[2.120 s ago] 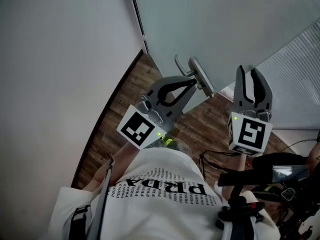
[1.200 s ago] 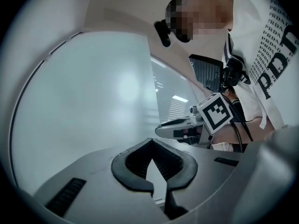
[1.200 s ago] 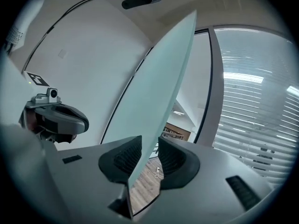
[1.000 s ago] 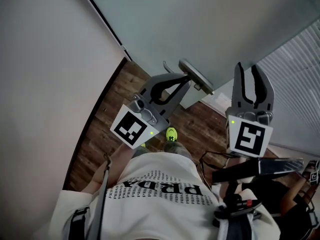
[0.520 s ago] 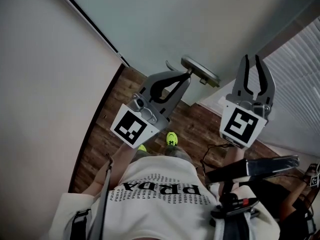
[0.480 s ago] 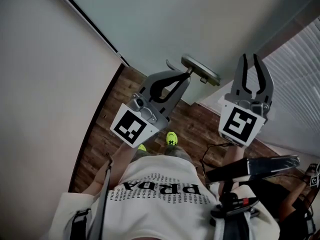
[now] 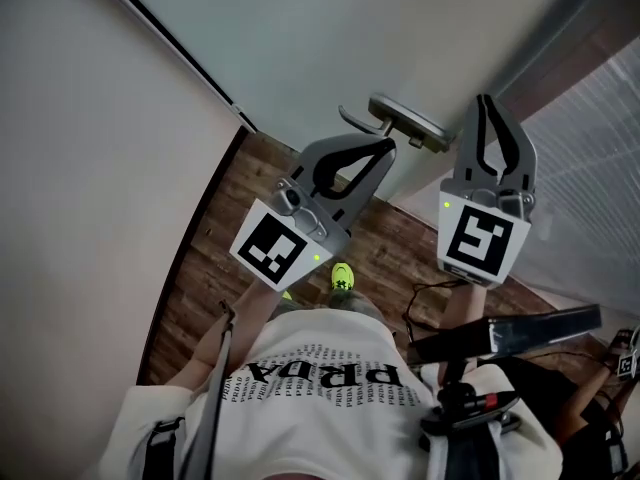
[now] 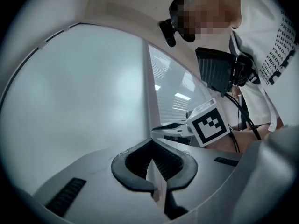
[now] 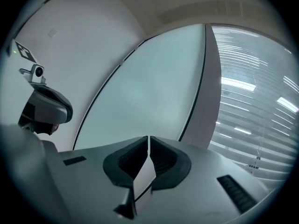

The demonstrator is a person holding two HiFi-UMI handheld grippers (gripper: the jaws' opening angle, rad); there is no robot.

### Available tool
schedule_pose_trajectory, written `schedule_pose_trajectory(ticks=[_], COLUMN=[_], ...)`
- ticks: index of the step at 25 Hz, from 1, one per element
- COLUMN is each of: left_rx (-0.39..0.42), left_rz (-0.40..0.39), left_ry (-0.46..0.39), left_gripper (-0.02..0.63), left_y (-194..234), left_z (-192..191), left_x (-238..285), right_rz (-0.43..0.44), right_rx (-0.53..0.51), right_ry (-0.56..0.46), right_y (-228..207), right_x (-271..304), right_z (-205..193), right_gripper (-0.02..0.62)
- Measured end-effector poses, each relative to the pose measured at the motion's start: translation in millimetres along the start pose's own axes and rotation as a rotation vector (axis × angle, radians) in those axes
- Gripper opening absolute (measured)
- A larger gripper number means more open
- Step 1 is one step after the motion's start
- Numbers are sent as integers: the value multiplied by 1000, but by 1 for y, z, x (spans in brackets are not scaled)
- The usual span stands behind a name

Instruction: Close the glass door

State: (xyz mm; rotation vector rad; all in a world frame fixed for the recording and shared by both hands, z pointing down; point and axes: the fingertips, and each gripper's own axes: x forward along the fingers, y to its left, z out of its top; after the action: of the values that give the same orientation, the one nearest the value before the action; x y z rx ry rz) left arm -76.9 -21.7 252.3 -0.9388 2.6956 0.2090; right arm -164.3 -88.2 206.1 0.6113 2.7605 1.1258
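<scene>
The frosted glass door (image 7: 330, 38) fills the top of the head view, with its metal lever handle (image 7: 405, 120) sticking out low on it. My left gripper (image 7: 388, 146) is shut with nothing in it, its tip just under the handle; I cannot tell whether they touch. My right gripper (image 7: 484, 101) is shut too and holds nothing, its tip just right of the handle's end. In the left gripper view the shut left gripper (image 8: 150, 140) faces the door (image 8: 79, 101). The shut right gripper (image 9: 148, 137) points at the door (image 9: 154, 92) near its dark edge.
A white wall (image 7: 90, 188) runs along the left, and a wooden floor (image 7: 210, 268) lies below. A door frame post (image 7: 560, 38) and a slatted blind (image 7: 600, 158) stand on the right. Black gear and cables (image 7: 500, 368) hang at the person's right side. A yellow-green shoe (image 7: 342, 276) shows below.
The door and its handle have shifted up and to the right in view. My right gripper has come in to the left, close to the handle's end. The left gripper has risen a little.
</scene>
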Motion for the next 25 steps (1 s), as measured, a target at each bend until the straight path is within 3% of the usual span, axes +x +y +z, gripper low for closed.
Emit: schedule_pose_trajectory(ticks=[15, 25], left_rx=[-24, -23], left_rz=[-3, -27], left_ry=[26, 44], left_gripper=[-6, -6], left_y=[-8, -12], left_z=[-7, -7], left_x=[-4, -2], right_rz=[81, 91], right_rx=[53, 43], right_ry=[-31, -14], right_y=[17, 22], right_x=[0, 3], right_z=[9, 11], right_gripper=[11, -2])
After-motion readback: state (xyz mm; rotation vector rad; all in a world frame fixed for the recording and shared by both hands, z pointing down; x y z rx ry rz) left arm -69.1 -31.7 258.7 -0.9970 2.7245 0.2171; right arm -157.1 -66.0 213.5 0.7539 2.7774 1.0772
